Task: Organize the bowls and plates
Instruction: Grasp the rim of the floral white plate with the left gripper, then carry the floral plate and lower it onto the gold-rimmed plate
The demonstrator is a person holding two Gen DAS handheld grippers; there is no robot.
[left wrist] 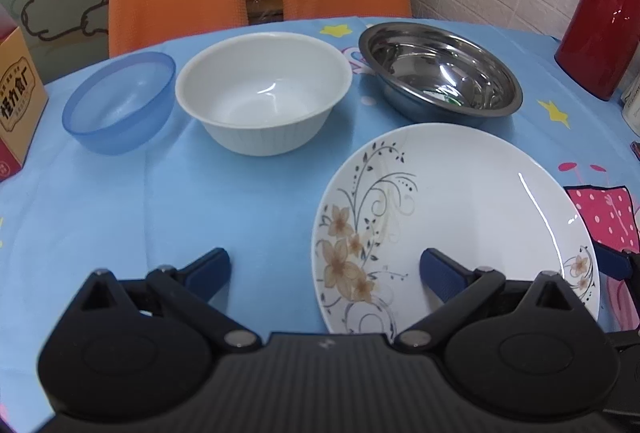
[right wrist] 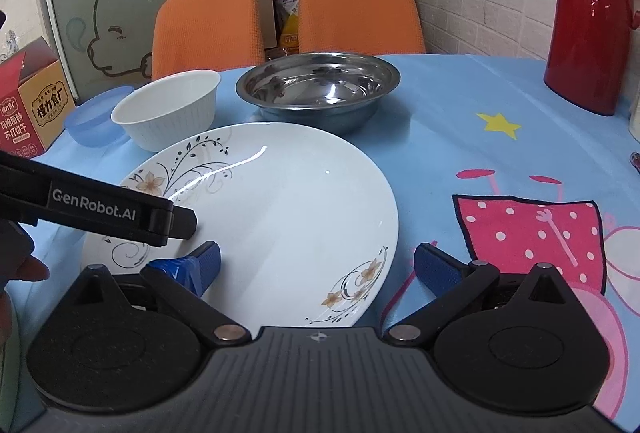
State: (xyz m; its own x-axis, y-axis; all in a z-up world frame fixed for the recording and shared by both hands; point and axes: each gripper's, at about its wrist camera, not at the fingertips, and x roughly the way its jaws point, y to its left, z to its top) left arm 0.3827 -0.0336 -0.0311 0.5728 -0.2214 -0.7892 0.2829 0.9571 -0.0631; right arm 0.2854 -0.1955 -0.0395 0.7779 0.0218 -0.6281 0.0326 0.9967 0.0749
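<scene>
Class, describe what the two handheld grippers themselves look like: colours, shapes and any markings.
Both the left gripper and the right gripper have black ribbed bodies, round black pivot housings with silver pins, and dark blue textured fingertips. The left one's side carries white "GenRobot.AI" lettering.

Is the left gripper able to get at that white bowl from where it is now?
Probably yes. The left gripper is open, and only bare blue tablecloth lies between it and the white bowl. The flowered plate sits off to its right, under only its right finger.
</scene>
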